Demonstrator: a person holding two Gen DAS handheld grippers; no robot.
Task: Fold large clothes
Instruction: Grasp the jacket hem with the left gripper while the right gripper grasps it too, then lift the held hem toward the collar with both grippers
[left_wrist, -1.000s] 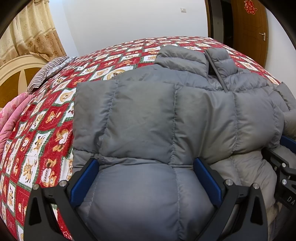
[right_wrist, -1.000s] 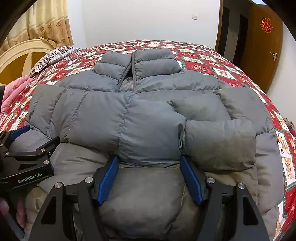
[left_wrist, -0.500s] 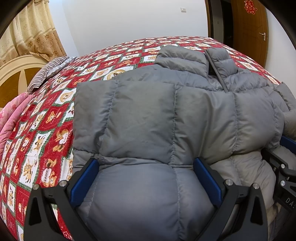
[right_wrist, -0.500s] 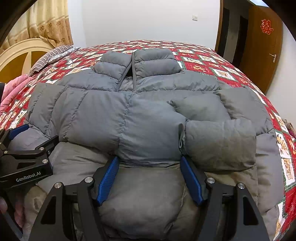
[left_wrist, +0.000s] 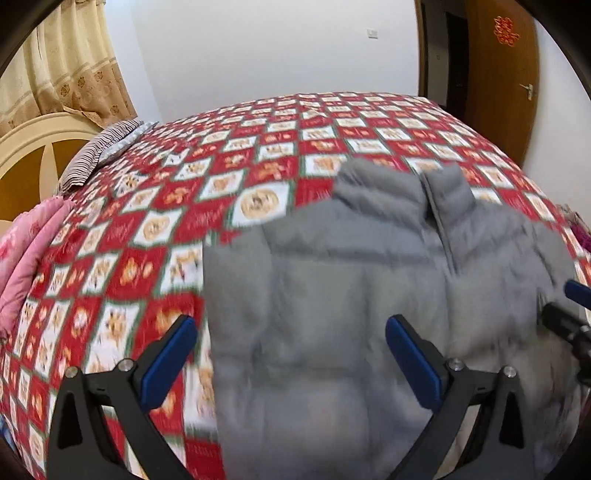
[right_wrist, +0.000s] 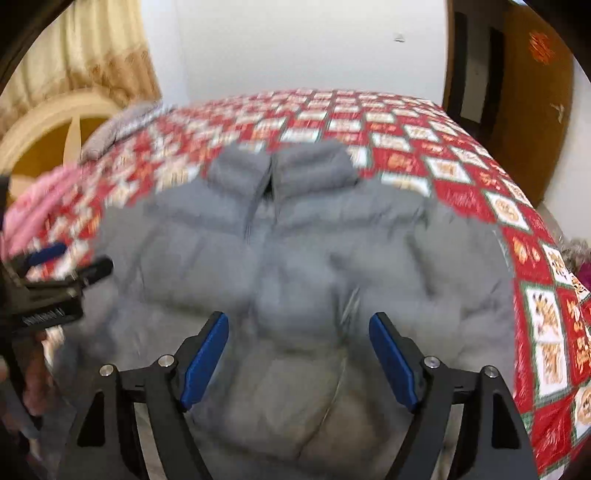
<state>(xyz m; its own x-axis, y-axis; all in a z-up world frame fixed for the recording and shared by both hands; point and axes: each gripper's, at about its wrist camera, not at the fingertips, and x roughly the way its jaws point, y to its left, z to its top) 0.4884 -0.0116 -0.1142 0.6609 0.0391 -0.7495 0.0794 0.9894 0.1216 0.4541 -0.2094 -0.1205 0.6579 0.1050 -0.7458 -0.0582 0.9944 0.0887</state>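
A grey puffer jacket (left_wrist: 369, 280) lies front up on the bed, collar at the far end, sleeves folded across its chest; it also shows in the right wrist view (right_wrist: 288, 266). My left gripper (left_wrist: 291, 345) is open and empty, raised above the jacket's left edge near the hem. My right gripper (right_wrist: 299, 341) is open and empty, raised above the jacket's lower middle. The left gripper also shows at the left edge of the right wrist view (right_wrist: 62, 273). Both views are blurred by motion.
The bed has a red and white patterned quilt (left_wrist: 258, 147). A striped pillow (left_wrist: 99, 155) and pink bedding (left_wrist: 26, 258) lie at its left, by a cream headboard (left_wrist: 33, 147). A brown door (right_wrist: 532, 96) stands at the back right.
Both grippers have pulled back and up from the jacket's hem, so more quilt shows beyond the collar. The left gripper has also shifted left, past the jacket's edge. Both stay open.
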